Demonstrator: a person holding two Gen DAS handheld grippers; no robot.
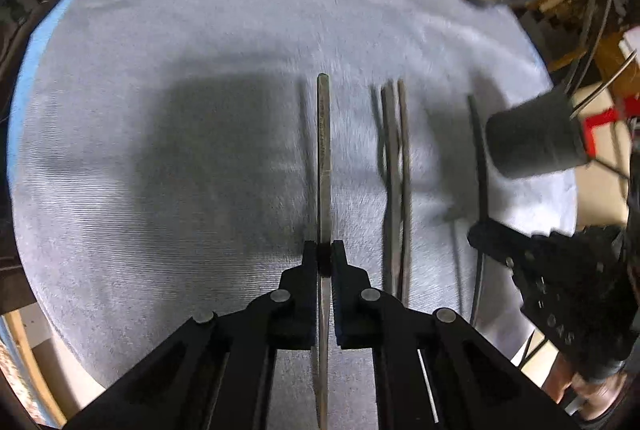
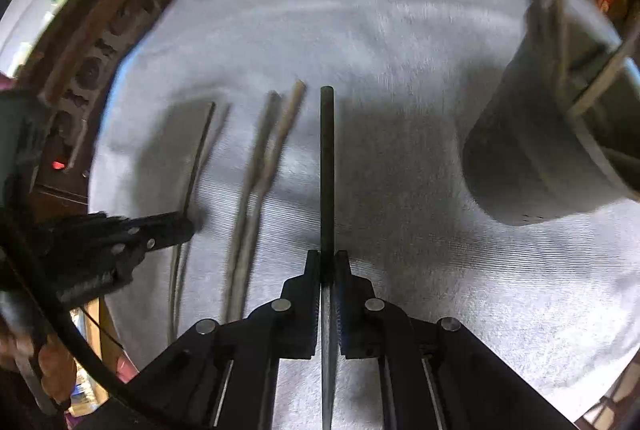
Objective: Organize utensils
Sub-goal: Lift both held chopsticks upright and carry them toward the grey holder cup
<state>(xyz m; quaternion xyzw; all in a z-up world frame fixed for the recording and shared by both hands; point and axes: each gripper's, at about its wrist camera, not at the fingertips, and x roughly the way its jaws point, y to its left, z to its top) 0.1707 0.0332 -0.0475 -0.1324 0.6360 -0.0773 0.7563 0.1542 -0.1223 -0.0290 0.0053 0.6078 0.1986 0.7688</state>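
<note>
My left fingers [image 1: 324, 256] clench a flat utensil handle [image 1: 323, 150]; my right fingers [image 2: 328, 262] clench a dark rod-like handle [image 2: 327, 166]. Two utensils [image 1: 396, 182] lie between. Only the right view shows the grey holder [image 2: 536, 150] close, far right.

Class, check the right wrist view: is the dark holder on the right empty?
No: the dark holder already has several thin utensils sticking out of its top.

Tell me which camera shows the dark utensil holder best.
The right wrist view. There the dark utensil holder looms large at the right, its side wall and rim visible with utensils standing in it. In the left wrist view the holder sits small and blurred at the right edge, with only thin utensil ends showing.
</note>
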